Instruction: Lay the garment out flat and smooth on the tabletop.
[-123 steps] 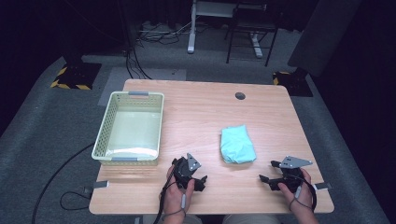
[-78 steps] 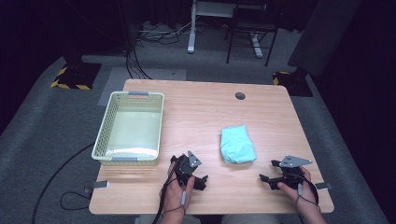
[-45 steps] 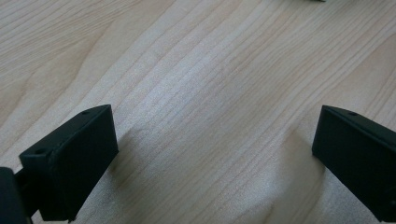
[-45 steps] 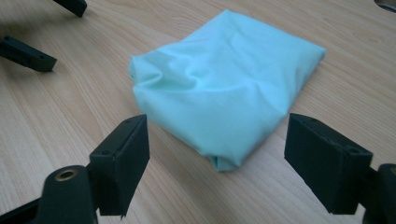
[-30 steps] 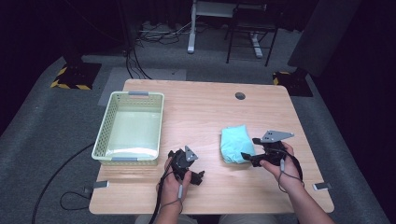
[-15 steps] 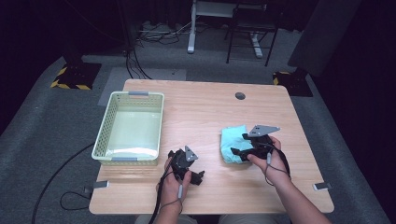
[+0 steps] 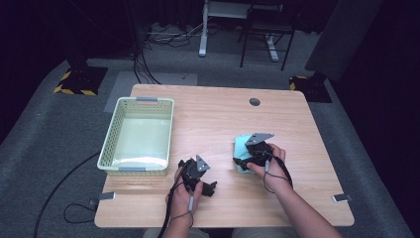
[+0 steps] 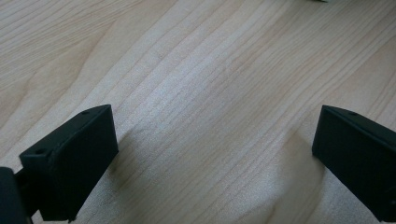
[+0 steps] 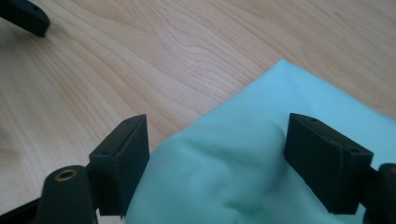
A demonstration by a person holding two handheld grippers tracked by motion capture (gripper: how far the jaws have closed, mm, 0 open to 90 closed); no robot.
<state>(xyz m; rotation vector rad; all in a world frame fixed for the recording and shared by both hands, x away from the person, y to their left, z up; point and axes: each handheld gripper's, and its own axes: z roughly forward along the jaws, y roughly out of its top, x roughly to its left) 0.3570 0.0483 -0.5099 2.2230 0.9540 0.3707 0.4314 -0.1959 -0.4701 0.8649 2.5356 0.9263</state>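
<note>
Wooden table (image 7: pixel 208 119) on grey carpet (image 7: pixel 44 129)

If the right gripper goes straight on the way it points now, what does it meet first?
The right gripper would meet the light green cloth first: its open jaws already stand on either side of a raised fold. Whether they touch the cloth is unclear.

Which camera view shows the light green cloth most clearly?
The right gripper view: the cloth lies close, between the open jaws of the right gripper, with its folds visible. In the high view the cloth is small and mostly covered by that gripper.
</note>
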